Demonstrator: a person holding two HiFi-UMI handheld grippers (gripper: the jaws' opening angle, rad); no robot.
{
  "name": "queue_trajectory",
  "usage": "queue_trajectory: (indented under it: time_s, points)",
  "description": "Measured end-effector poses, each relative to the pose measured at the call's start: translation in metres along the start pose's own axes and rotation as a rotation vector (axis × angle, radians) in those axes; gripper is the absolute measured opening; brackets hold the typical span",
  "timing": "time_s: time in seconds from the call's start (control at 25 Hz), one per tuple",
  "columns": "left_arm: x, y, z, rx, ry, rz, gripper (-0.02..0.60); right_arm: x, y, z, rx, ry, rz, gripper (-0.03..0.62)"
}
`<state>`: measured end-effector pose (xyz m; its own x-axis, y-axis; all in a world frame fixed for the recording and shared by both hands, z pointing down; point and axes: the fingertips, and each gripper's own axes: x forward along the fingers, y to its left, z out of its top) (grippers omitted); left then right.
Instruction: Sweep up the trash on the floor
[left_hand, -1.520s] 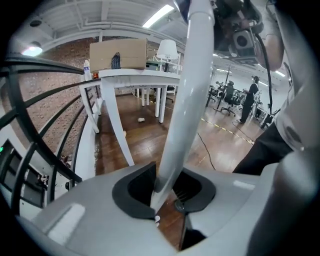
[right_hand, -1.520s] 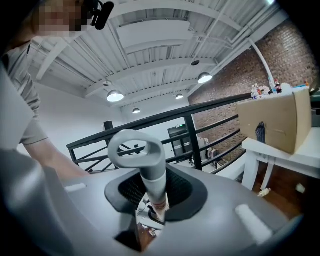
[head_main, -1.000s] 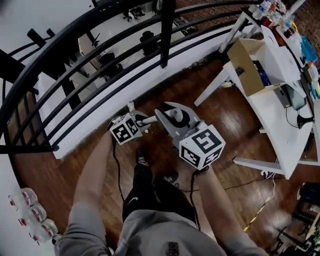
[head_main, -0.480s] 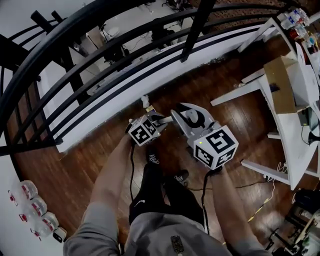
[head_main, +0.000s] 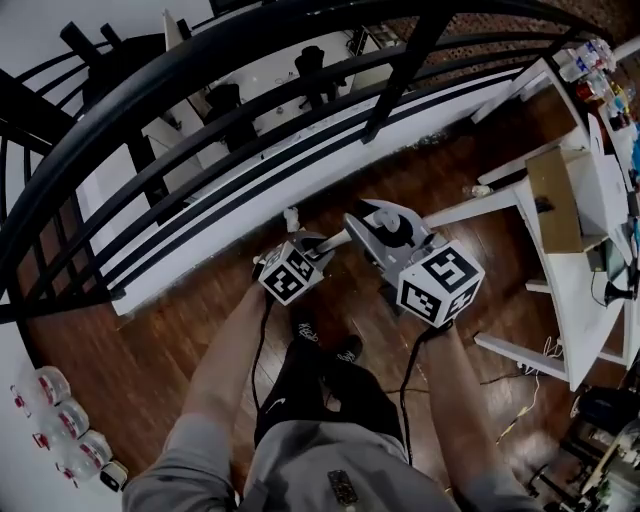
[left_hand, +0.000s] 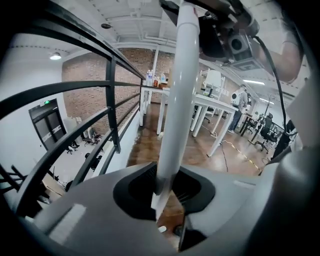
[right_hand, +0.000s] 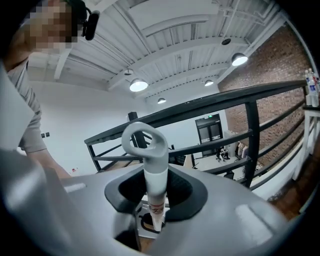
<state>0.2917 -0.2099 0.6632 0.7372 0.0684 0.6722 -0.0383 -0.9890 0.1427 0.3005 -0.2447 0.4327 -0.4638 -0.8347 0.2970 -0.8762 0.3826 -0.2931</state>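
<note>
- I see a white pole (left_hand: 176, 100) against a red-brown brick wall (left_hand: 82, 102).
- My looped handle (right_hand: 152, 172) is white with small red print.
- The marker cube (head_main: 441, 287) has black squares on white.
- The railing (head_main: 200, 95) is black and the floor (head_main: 170, 330) is glossy reddish-brown wood grain.

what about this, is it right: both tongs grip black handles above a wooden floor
Not quite: the handles are white, not black. The left gripper view shows the left tongs on a white pole; the right gripper view shows the right tongs on a white looped handle. The rest holds.
</note>
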Motion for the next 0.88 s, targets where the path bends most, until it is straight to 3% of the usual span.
queue_trajectory:
  time_s: [0.2,0.52,0.72,0.88]
  points:
    - [-0.06,0.021,-0.014,-0.138,-0.027,0.173,0.072,0.036,0.048,0.031,-0.025,-0.03,0.193,0.078]
    - [-0.199,0.057,-0.098,-0.395,-0.075,0.52,0.069,0.126,0.208,0.047,-0.115,-0.01,0.596,0.081]
    - [-0.273,0.08,-0.18,-0.536,-0.113,0.678,0.069,0.194,0.3,0.024,-0.177,0.06,0.707,0.081]
    - [-0.295,0.103,-0.247,-0.637,-0.133,0.746,0.072,0.25,0.342,-0.014,-0.187,0.116,0.733,0.084]
